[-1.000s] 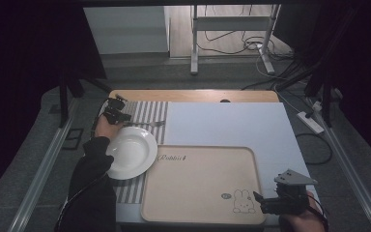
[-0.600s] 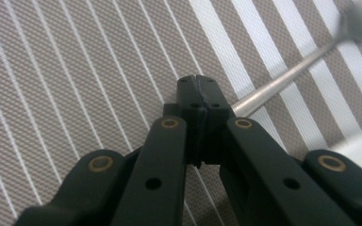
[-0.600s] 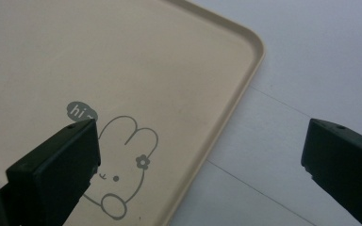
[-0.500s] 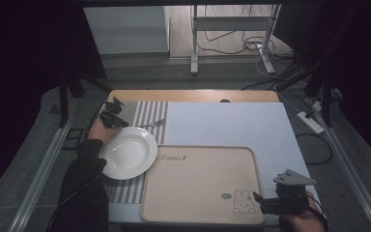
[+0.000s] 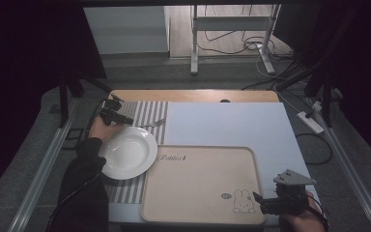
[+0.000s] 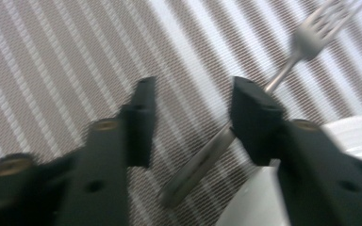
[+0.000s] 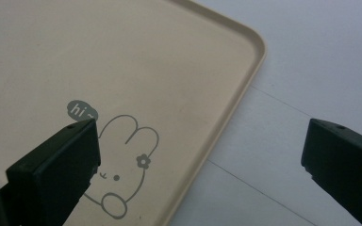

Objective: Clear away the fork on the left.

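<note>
Fork point(image 6: 245, 117) lies on the striped mat point(image 5: 147, 113) near the desk's far left corner, just beyond the far rim of the white plate point(image 5: 125, 152), its tines pointing toward the middle of the desk. The left gripper point(image 6: 191, 115) hangs low over the handle with its jaws released and apart; in the left gripper view the handle runs between them, close against the right jaw, and I cannot tell whether that jaw touches it. The step in hand looks like the reach for the fork, with the grasp not yet made. The next move calls for lowering a little, centring the thin handle between the jaws and clenching without nudging the plate. The right gripper point(image 5: 270, 202) waits released over the tray's point(image 5: 198, 212) near right corner, beside the printed rabbit point(image 7: 122, 160)
</note>
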{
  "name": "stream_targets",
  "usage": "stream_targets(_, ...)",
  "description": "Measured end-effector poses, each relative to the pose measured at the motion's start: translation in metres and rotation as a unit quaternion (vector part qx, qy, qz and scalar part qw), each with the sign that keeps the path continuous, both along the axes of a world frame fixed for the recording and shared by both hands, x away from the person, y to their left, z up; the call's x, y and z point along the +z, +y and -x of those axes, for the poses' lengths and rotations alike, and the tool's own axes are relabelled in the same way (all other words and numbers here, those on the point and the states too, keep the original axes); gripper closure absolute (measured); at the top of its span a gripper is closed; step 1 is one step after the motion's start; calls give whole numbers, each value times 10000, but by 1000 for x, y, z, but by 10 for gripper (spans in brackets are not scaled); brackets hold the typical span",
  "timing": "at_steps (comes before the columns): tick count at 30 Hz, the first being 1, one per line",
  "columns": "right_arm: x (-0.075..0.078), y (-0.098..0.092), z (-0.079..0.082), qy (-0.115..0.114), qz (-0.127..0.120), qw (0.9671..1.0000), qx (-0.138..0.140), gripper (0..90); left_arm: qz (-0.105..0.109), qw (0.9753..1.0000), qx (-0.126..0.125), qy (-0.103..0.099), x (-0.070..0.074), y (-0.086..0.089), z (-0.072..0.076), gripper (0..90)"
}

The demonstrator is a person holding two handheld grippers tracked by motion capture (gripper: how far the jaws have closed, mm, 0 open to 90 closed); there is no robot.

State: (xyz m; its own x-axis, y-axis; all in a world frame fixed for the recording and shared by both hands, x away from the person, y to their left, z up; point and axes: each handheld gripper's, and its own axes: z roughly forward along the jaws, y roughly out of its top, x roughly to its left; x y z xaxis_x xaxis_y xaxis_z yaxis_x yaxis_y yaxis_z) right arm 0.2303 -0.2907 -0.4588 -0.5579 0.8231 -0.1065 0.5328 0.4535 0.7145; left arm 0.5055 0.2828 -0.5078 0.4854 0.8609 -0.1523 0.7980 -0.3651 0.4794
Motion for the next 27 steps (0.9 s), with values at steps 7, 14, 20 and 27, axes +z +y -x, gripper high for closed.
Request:
stream_targets(7,0,0,0,-4,2,10000,4,0,4,9998,-170,48,-5,-20,-7,157)
stream_targets(14,0,0,0,-15,13,10000,0,0,-87,9992,-309,253,-13,-43,-14,20)
stream_targets(20,0,0,0,-20,23,10000,5,0,-773,9960,-423,138,-16,-52,-16,120)
stream_targets(27,0,1,1,-10,59,10000,17,0,-651,9954,-699,-44,-11,-34,-11,500)
